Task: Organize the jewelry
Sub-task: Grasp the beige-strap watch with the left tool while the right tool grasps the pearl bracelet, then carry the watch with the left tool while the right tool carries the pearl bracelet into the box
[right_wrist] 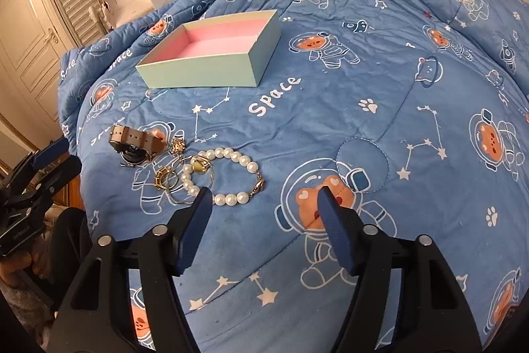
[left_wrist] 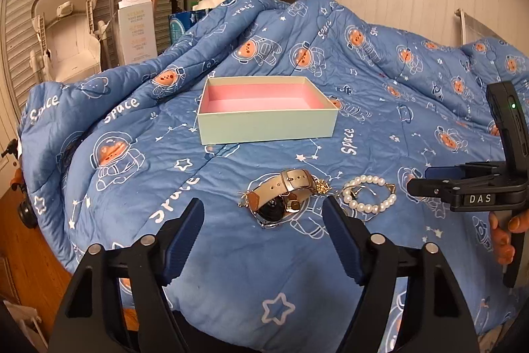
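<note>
While both tongs hang over the bed, nothing is between their blue pads, so each pair stands apart and holds no thing. The left tongs (left_wrist: 263, 209) are above the blue quilt (left_wrist: 380, 121) with its space-bear print, and the watch (left_wrist: 281, 199) lies just past their tips, in the gap between the two pads as the left wrist camera sees it. This watch has a pale strap with a brown end and a dark round face, and it lies on its side. Just to its right are some small gold pieces (left_wrist: 322, 186), too tangled to tell one from another, and next to them the pearl bracelet (left_wrist: 368, 194) with a gold clasp. In the right wrist view the right tongs (right_wrist: 264, 192) are near the bracelet (right_wrist: 231, 177): the left pad covers one part of the pearl loop, but I cannot tell if it touches the pearls. Inside the loop lies a small gold heart-shaped piece (right_wrist: 198, 163), and thin gold rings (right_wrist: 165, 179) lie beside it. The open box (left_wrist: 264, 110), pale green outside and pink inside, sits on the quilt farther away, well apart from the jewelry, with nothing visible inside it. A hand (left_wrist: 504, 234) holds the other tool at the right edge of the left view.
</note>
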### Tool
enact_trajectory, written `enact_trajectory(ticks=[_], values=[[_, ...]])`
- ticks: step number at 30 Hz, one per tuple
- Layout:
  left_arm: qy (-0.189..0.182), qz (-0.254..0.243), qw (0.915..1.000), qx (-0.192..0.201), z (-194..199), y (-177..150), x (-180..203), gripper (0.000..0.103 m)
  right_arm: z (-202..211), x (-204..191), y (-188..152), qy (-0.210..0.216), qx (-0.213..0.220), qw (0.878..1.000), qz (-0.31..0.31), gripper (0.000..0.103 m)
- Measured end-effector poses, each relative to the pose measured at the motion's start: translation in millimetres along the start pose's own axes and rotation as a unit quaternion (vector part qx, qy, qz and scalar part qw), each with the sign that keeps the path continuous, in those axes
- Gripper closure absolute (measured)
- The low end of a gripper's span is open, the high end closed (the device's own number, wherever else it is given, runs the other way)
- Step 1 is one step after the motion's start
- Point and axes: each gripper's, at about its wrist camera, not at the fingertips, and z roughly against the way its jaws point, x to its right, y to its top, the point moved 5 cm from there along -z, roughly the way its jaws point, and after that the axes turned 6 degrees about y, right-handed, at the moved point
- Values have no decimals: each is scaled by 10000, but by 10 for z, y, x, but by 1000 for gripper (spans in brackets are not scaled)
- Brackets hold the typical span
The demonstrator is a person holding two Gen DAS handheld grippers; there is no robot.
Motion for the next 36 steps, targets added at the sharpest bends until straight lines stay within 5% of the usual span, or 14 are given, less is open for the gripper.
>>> enact_trajectory(ticks=[10, 14, 21, 31, 36], values=[[-17, -518, 9983, -276, -490, 25, 50, 53, -378, 37, 163, 236, -466, 9984, 231, 63], [-87, -474, 9984, -301, -568, 55, 50, 75, -494, -35, 180, 187, -518, 9971, 532, 76], [-302, -11, 9988, -381, -625, 105, -28, 98, -547, -168, 150, 126, -483, 9922, 1138, 93], [-569, 539, 9967, -203, -531, 295, -145, 98, -245, -350, 345, -31, 222, 9848, 1723, 93], [-789, 725, 9941, -183, -466, 366, -152, 98, -104, -413, 469, 233, 358, 9863, 1592, 93]])
